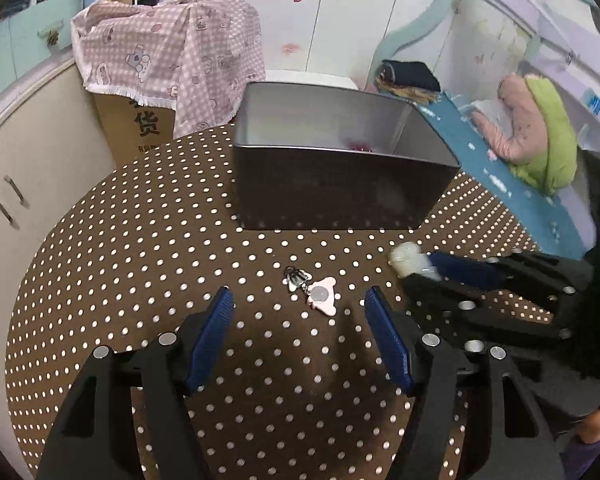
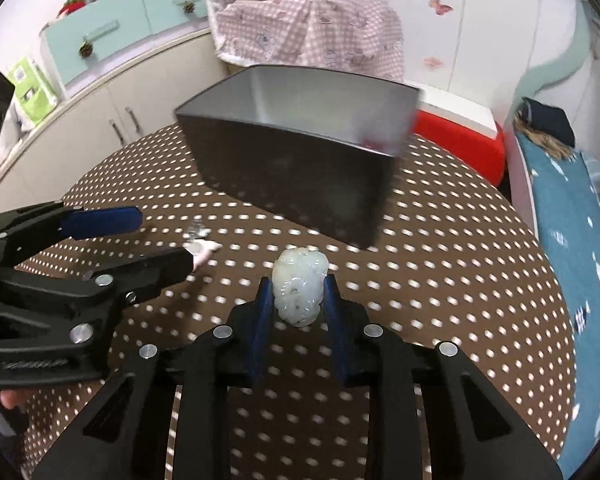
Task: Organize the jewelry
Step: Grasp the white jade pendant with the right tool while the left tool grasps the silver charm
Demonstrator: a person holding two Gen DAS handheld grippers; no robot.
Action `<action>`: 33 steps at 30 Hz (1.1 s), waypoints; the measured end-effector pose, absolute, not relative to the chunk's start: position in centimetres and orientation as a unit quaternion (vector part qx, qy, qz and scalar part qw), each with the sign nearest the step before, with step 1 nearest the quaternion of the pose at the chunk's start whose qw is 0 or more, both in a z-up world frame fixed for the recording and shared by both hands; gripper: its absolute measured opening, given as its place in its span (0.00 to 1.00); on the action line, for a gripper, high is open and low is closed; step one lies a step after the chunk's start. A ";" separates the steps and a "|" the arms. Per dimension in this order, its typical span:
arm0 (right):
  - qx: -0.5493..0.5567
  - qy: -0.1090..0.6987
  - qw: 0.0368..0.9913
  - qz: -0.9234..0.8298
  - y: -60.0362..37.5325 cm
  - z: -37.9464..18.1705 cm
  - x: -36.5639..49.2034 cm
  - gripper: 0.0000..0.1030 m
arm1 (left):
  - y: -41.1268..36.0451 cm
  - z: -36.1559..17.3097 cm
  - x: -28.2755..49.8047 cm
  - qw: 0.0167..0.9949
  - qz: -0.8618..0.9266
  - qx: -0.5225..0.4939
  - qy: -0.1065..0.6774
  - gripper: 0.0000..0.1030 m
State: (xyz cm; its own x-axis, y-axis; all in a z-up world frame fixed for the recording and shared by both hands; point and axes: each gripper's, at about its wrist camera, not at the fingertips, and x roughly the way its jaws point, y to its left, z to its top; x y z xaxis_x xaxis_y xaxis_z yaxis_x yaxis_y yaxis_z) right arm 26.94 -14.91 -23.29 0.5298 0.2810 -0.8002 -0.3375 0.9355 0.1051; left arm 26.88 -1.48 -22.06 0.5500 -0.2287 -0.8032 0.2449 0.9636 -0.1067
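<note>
A pale green jade carving (image 2: 298, 292) is clamped between the blue pads of my right gripper (image 2: 299, 300), just above the dotted brown tablecloth (image 2: 440, 280). In the left wrist view the same carving (image 1: 408, 260) shows at the tip of the right gripper (image 1: 416, 270). My left gripper (image 1: 299, 294) stands open over the cloth. A pink charm (image 1: 322, 296) joined to a small silver piece (image 1: 296, 278) lies on the cloth between its fingertips, untouched. In the right wrist view, the left gripper (image 2: 162, 240) partly hides that charm (image 2: 206, 254). A dark metal box (image 1: 340, 184) stands open behind, something red (image 1: 360, 146) inside.
The round table's edge curves close on the left and near sides. Behind it stand a cardboard box under a pink checked cloth (image 1: 172, 52), cream cabinets (image 1: 28, 168) and a red-and-white container (image 2: 460, 140). A blue-covered bed (image 2: 572, 260) lies to the right.
</note>
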 end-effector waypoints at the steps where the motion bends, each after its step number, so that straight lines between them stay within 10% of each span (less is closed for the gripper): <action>1: -0.024 0.451 0.875 0.176 -15.5 -23.3 26.9 0.25 | -1.6 -22.2 27.1 0.880 -0.133 0.010 0.457 0.64; 8: -0.005 0.451 0.873 0.185 -16.8 -23.5 26.7 0.25 | -3.0 -23.1 29.0 0.874 -0.103 0.039 0.474 0.56; 13: 0.000 0.451 0.872 0.190 -17.0 -23.4 26.8 0.25 | -3.3 -23.0 28.7 0.875 -0.110 0.068 0.467 0.21; 33: -0.013 0.451 0.871 0.193 -15.9 -22.4 25.6 0.23 | -1.4 -21.3 26.7 0.876 -0.170 0.025 0.451 0.17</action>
